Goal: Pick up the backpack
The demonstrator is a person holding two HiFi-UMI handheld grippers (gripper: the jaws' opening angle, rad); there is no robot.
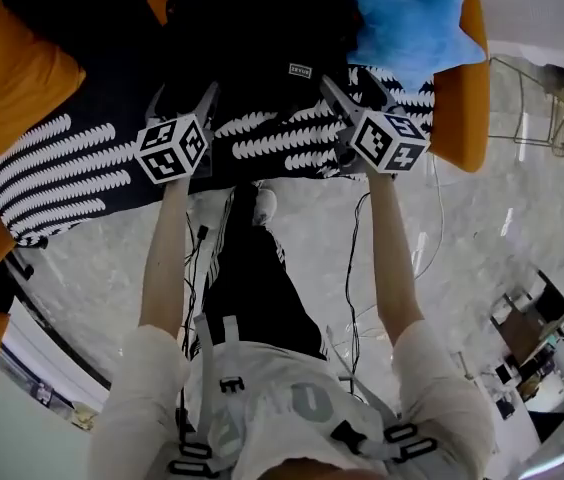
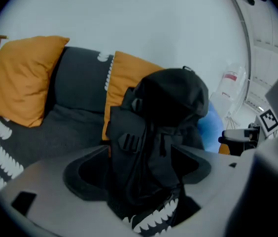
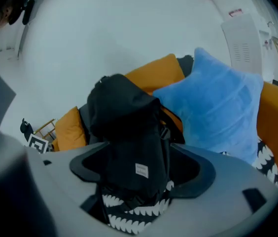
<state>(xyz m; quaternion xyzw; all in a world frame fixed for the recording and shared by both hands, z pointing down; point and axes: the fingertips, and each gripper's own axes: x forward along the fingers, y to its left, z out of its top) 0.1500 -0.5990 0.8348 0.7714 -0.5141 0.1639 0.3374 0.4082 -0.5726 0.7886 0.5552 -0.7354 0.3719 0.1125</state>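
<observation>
The black backpack (image 1: 252,48) stands upright on the sofa seat and leans on the back cushions; a small white label shows on its front. My left gripper (image 1: 184,103) hovers just before its left side and my right gripper (image 1: 357,93) before its right side. In the left gripper view the backpack (image 2: 163,132) shows between the wide jaws of the left gripper (image 2: 139,167), apart from the pads. The right gripper view frames the backpack (image 3: 129,132) the same way between the spread jaws of the right gripper (image 3: 141,169). Both grippers are open and hold nothing.
A blue star-shaped pillow (image 1: 412,23) rests against the backpack's right side. Orange cushions (image 1: 22,78) lie at the left, on a dark throw with white marks (image 1: 72,168). A wire-frame chair (image 1: 562,98) stands at the right. Cables (image 1: 352,278) trail over the marble floor by the person's legs.
</observation>
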